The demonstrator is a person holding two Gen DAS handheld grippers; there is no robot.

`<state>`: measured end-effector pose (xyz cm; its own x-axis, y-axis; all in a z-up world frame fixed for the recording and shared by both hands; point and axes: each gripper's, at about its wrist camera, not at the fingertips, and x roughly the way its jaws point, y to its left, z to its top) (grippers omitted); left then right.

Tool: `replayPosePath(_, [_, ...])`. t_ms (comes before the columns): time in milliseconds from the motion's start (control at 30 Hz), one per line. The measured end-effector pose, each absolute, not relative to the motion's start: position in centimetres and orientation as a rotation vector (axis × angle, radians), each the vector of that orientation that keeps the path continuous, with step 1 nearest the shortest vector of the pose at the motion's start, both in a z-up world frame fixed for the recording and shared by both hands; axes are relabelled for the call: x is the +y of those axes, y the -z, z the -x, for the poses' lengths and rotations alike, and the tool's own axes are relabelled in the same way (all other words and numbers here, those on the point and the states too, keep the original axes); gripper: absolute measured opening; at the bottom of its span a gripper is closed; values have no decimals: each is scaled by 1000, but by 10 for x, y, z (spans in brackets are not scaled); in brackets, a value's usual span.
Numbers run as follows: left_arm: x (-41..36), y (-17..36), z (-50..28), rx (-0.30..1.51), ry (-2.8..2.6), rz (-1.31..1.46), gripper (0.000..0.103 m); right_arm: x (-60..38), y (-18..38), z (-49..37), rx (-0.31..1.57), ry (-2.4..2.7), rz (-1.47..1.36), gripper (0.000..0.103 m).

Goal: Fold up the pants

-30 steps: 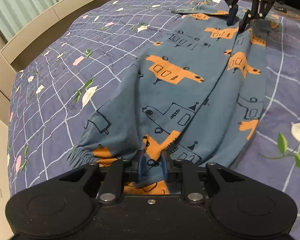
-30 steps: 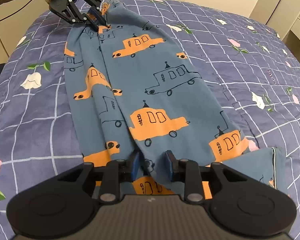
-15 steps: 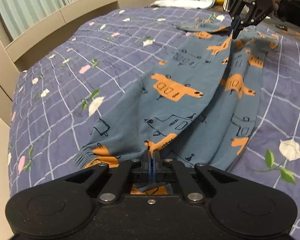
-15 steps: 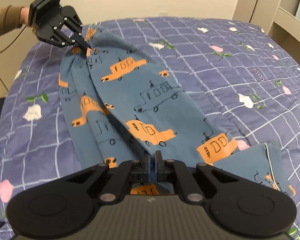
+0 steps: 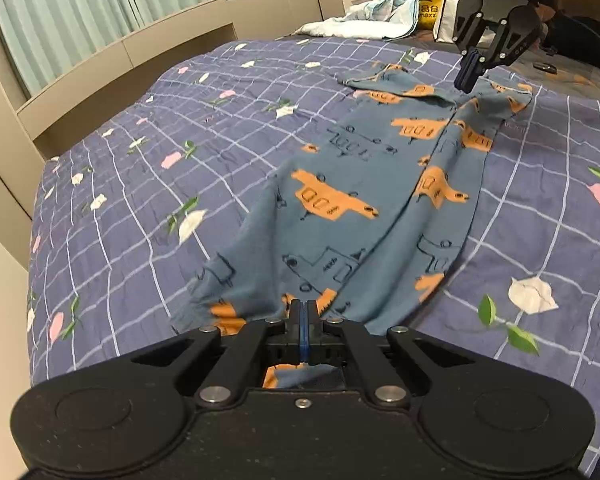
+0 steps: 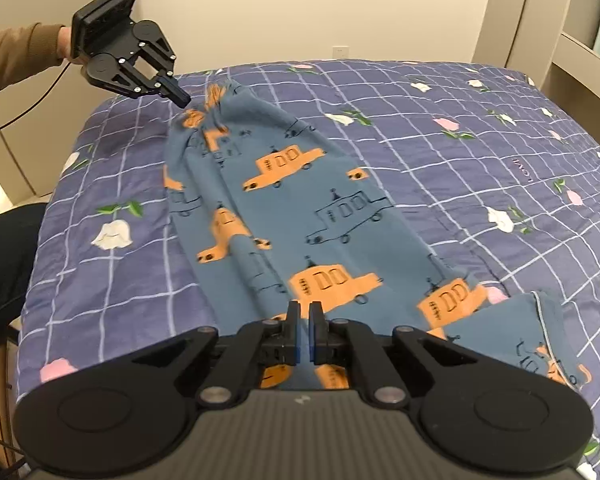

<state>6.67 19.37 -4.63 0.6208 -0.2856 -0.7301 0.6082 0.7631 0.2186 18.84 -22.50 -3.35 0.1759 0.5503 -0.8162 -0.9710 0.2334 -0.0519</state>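
Pants [image 5: 340, 216] stretched lengthwise on bed [image 5: 140, 184], unfolded. Left gripper [image 5: 304, 312] clenched on cuff end at 6 o'clock; right gripper [image 5: 470, 80] clenched on far end, 1 o'clock. Fold pending.

Each wrist camera looks steeply down along the pants [image 5: 380, 208] toward 12 o'clock from opposite ends, close above the bedspread [image 6: 460, 168] both share.

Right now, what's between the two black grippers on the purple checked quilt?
Only the blue pants with orange cars, stretched from the left gripper to the right gripper; nothing else lies there, seen in both wrist views.
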Motion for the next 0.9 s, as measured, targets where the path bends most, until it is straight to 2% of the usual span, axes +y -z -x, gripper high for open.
replayPosePath(100, [187,52,-65,752,554,-488,1,-222,39,-184,778,-1193,691,4])
replayPosePath(233, [166,67,-59,777,629,-530,12,-218,47,-168,803,-1226,738,7])
replayPosePath(300, [157,76,-58,792,654,-567,12,-215,58,-158,823,-1246,766,16])
replayPosePath(367, [151,81,-57,789,658,-597,13,-213,72,-148,842,-1253,812,18])
replayPosePath(500, [151,77,-57,759,666,-613,22,-210,89,-138,827,-1233,896,31])
replayPosePath(600, [150,76,-56,760,678,-656,33,-205,97,-132,797,-1227,973,34])
replayPosePath(700, [149,83,-54,780,695,-719,35,-201,104,-130,771,-1214,1022,42])
replayPosePath(800, [147,93,-52,795,703,-781,36,-200,107,-130,765,-1215,1037,37])
replayPosePath(833, [148,96,-54,799,684,-785,38,-199,107,-132,776,-1214,1026,31])
replayPosePath(867, [150,97,-58,801,668,-770,39,-199,106,-134,777,-1207,1017,16])
replayPosePath(900, [153,97,-62,802,649,-745,39,-200,105,-138,787,-1196,1003,10])
